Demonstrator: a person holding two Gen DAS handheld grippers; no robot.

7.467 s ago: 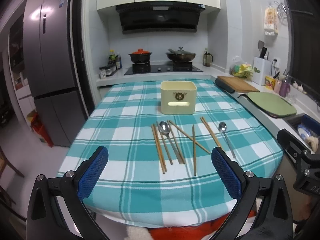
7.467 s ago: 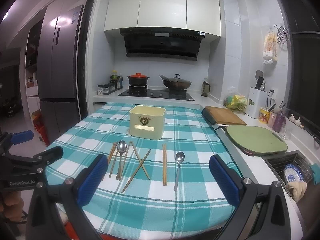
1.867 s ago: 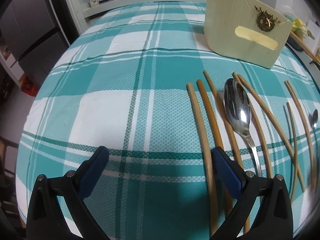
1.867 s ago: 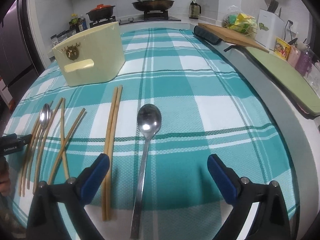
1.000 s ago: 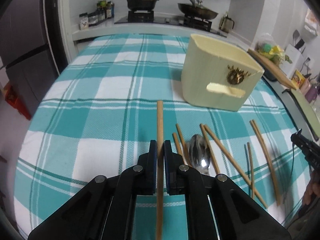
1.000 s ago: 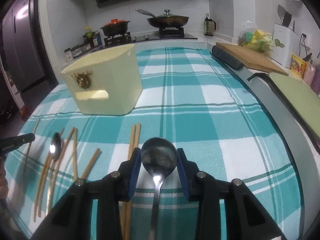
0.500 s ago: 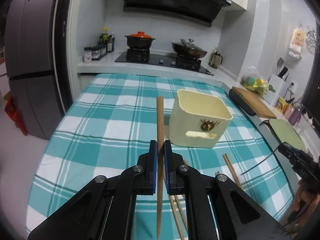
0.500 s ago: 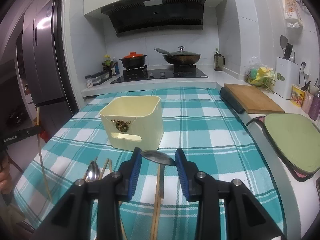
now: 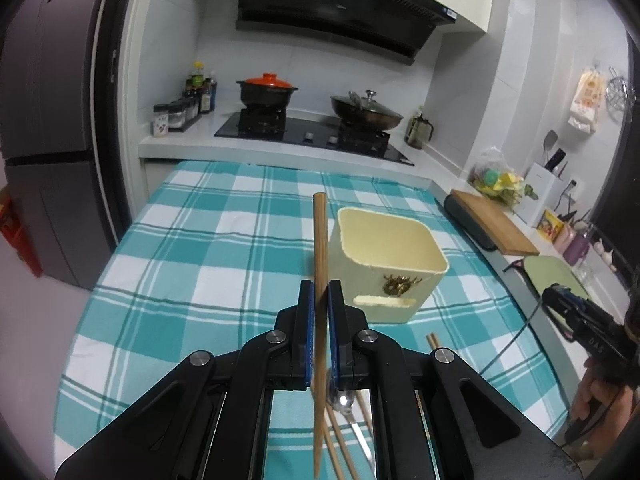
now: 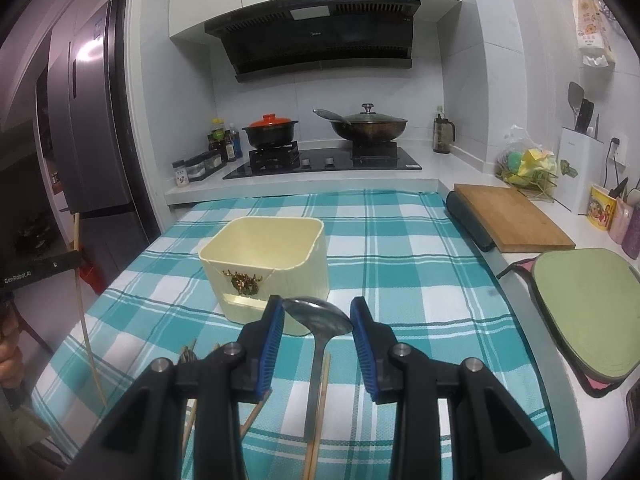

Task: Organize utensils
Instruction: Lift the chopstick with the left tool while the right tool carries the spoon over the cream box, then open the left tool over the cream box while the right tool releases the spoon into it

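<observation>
My left gripper (image 9: 319, 292) is shut on a wooden chopstick (image 9: 320, 248) and holds it upright above the table, just left of the cream utensil box (image 9: 390, 268). My right gripper (image 10: 317, 316) is shut on a metal spoon (image 10: 318, 320), bowl forward, held above the table in front of the same box (image 10: 266, 264). Several chopsticks (image 10: 320, 400) and a second spoon (image 9: 344, 400) lie on the checked tablecloth (image 9: 192, 264) below. The left gripper with its chopstick (image 10: 86, 320) shows at the left edge of the right wrist view.
A stove with a red-lidded pot (image 10: 272, 130) and a wok (image 10: 366, 126) stands behind the table. A wooden cutting board (image 10: 512, 218) and a green mat (image 10: 584, 304) lie on the counter to the right. A fridge (image 9: 44, 120) stands at the left.
Both grippers have risen further and moved toward the box, each still holding its utensil. The box now sits closer in both views.
</observation>
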